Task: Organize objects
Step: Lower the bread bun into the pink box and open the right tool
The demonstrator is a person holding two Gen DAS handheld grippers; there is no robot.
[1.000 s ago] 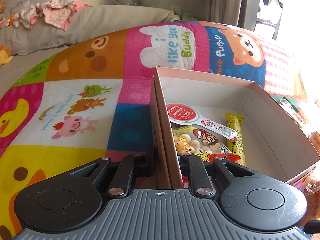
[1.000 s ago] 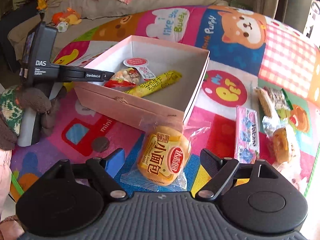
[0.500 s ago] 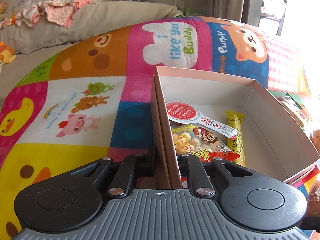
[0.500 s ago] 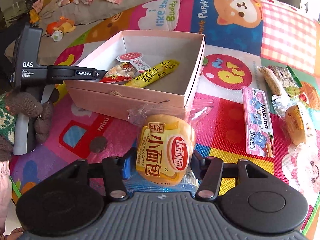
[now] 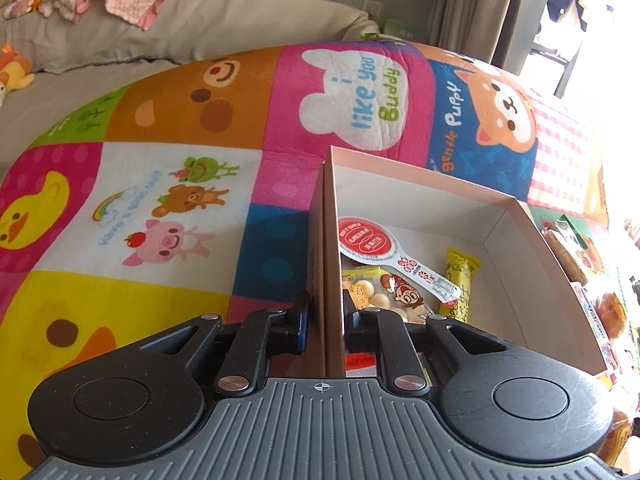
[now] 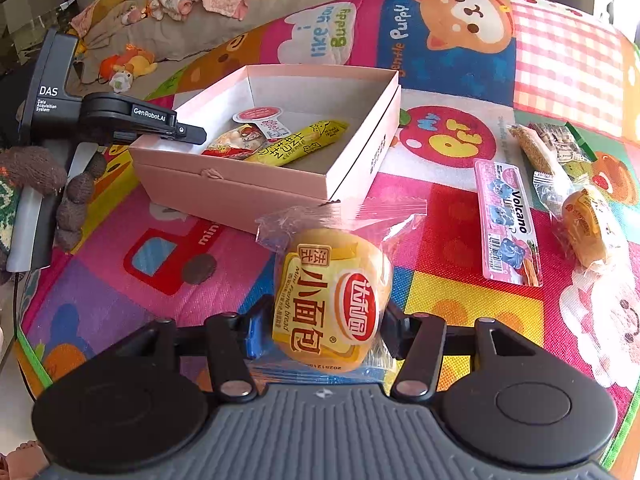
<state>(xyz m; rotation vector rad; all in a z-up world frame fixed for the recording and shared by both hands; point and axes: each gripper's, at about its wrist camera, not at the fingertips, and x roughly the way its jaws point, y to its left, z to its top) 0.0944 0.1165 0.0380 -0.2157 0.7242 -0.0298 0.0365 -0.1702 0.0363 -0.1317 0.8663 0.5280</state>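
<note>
A pink open box (image 5: 420, 172) lies on the colourful play mat. My left gripper (image 5: 326, 312) is shut on its left wall, one finger inside and one outside; the jaws ease open a touch, pads still on the wall. The right wrist view shows that same gripper (image 6: 188, 134) at the box (image 6: 248, 192). Inside lie a yellow snack stick (image 6: 296, 146), a biscuit bag (image 5: 384, 292) and a red-lidded packet (image 5: 364, 238). My right gripper (image 6: 324, 320) is shut on a yellow mini bread packet (image 6: 332, 300), just in front of the box's near corner.
To the right on the mat (image 6: 460, 292) lie a pink Volcano packet (image 6: 506, 224), a second bread packet (image 6: 588, 232) and a cereal bar (image 6: 532, 148). A gloved hand (image 6: 36, 168) holds the left gripper. A sofa with clothes (image 5: 132, 0) stands behind the mat.
My right gripper closed from wide open onto the bread packet and now holds it. The left gripper stays clamped on the box wall.
</note>
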